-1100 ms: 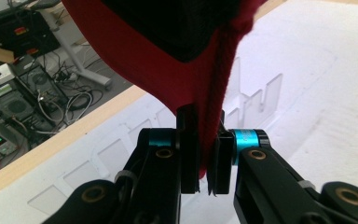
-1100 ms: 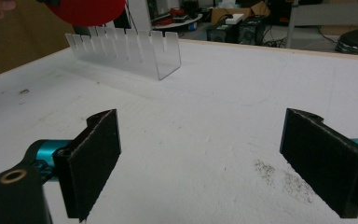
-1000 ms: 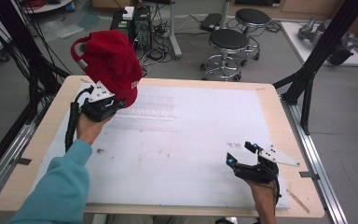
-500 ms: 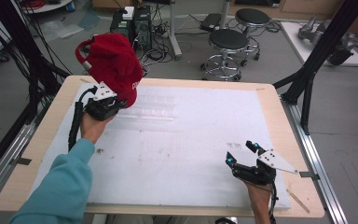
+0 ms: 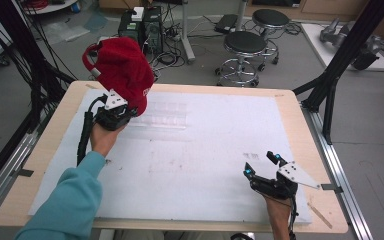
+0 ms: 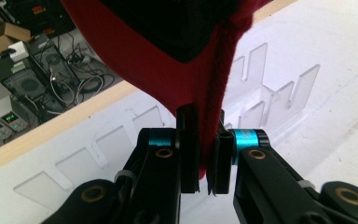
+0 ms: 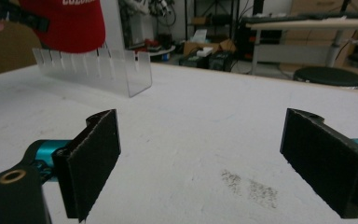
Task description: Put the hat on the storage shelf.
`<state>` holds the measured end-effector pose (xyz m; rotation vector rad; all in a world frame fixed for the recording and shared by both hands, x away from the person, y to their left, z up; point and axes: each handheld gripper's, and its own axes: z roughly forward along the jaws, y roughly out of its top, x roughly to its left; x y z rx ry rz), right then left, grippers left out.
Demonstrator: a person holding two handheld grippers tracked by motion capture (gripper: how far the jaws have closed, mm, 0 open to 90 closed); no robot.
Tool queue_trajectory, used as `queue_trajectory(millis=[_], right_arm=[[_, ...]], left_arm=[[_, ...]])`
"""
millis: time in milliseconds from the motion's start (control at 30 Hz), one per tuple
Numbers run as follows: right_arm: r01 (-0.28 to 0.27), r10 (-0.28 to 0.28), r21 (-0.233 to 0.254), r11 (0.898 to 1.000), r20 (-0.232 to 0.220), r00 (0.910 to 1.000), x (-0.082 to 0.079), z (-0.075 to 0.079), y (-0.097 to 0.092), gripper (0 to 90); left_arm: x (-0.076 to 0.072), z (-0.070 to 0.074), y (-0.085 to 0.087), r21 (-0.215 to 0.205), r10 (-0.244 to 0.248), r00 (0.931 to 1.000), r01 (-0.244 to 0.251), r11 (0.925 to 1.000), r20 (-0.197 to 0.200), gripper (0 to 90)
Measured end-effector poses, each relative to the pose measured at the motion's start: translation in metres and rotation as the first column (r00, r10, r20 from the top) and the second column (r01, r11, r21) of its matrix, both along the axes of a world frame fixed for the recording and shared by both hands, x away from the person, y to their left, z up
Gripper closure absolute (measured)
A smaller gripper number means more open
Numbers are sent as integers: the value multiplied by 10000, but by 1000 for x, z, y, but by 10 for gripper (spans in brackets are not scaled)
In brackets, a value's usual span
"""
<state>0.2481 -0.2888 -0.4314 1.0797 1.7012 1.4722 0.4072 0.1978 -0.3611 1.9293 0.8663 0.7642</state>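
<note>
The left gripper (image 5: 125,111) has its fingers clamped on the red cap (image 5: 122,70), held above the clear slotted rack (image 5: 162,116) and not yet set down; well off from the rack, the right gripper (image 5: 261,169) waits, fingers spread wide.

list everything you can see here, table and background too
cap: one, red, held up over the table's far left, its edge pinched in the left gripper
slotted rack: one, clear plastic, lying on the mat below the cap
mat: one, white, covering most of the tabletop
table: one, light wood edge, centre of the high view
stools: two, black seats, on the floor beyond the table
computer towers: two, dark, on the floor behind the cap, cables around them
sleeve: one, teal, near left
left gripper: one, black with blue, fingers shut on the cap
right gripper: one, black with blue, fingers open, near right over the mat
</note>
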Motion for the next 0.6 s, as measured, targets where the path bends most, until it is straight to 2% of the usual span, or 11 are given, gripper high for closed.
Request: queue_trajectory(millis=[267, 500, 600], right_arm=[[361, -360, 388, 9986, -40, 9993, -8, -14, -9, 110], [415, -424, 536, 9977, 147, 9990, -1, -14, -2, 110], [421, -430, 538, 9977, 151, 9990, 2, -16, 1, 109]], left_arm=[[1, -2, -2, -173, 201, 9998, -202, 9996, -27, 852], [3, -4, -5, -273, 337, 9992, -343, 9990, -215, 851], [3, -5, -7, -308, 427, 9990, -432, 9986, -145, 851]])
